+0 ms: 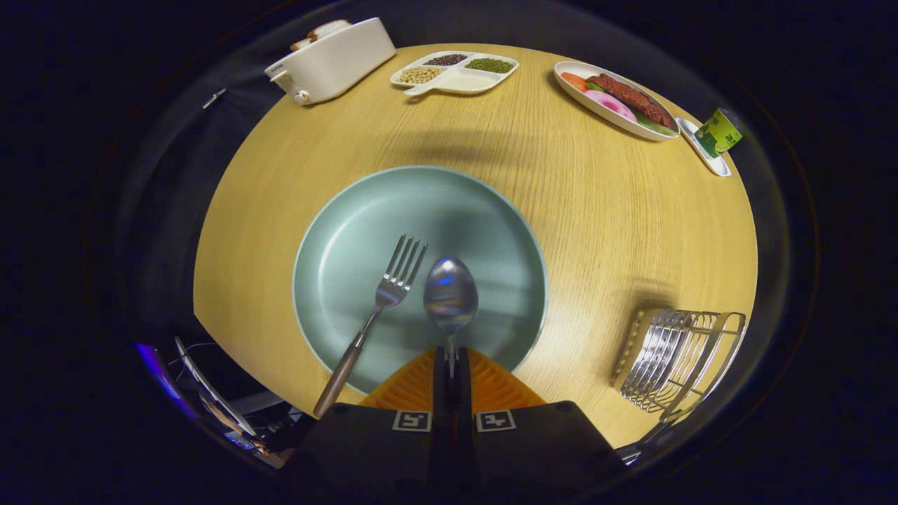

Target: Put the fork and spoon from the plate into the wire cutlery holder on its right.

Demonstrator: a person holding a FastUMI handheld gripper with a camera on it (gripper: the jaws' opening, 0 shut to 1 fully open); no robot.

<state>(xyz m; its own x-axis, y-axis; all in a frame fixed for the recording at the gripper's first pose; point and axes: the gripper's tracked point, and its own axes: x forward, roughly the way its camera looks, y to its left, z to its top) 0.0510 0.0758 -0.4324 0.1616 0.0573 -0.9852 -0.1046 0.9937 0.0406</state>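
A pale green plate (351, 238) sits on the round wooden table just ahead of my fingers. A fork (382, 308) with a brown handle lies on it, tines pointing away, its handle reaching over the plate's near rim to the left of my fingers. My gripper (451, 365) is shut on the spoon (450, 294) by its handle, with the bowl sticking out forward above the plate. The wire cutlery holder (677, 358) stands on the table to the right of the plate.
At the far side of the table stand a white toaster (333, 59) with bread, a divided tray of beans (456, 70), an oval plate of food (617, 98) and a small dish with a green cup (715, 137). Bare wood lies between plate and holder.
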